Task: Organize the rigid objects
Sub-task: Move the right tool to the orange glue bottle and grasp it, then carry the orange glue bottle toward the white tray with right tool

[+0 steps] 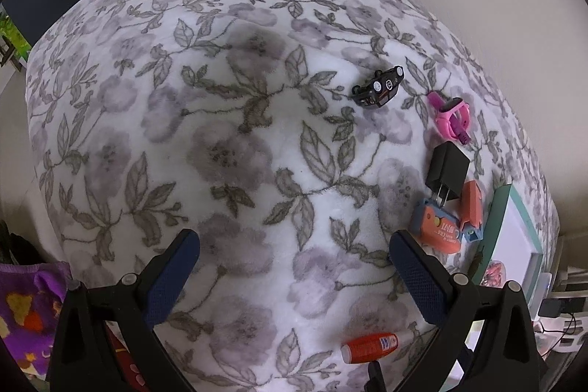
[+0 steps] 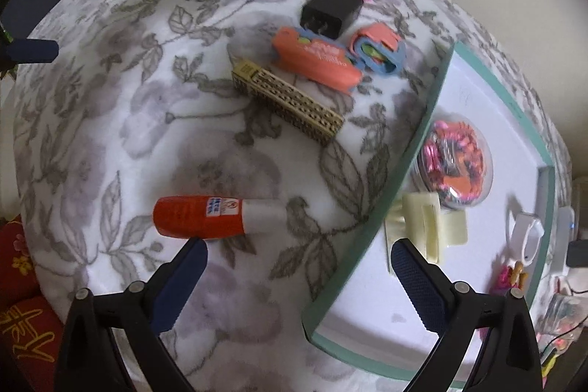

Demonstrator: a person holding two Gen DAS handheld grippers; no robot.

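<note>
The right gripper (image 2: pixel 297 267) is hovering with its jaws spread wide and nothing between them, straddling the blanket (image 2: pixel 110 120) and the near edge of the green-rimmed tray (image 2: pixel 371 237). The orange bottle (image 2: pixel 205 215) is lying just beyond its left finger, long axis running crosswise to the fingers, so it looks the likeliest next pick. The left gripper (image 1: pixel 294 263), equally wide and empty, is sitting farther off.

Charger (image 2: pixel 330 10) behind case (image 2: pixel 316 61), seemingly touching
</note>
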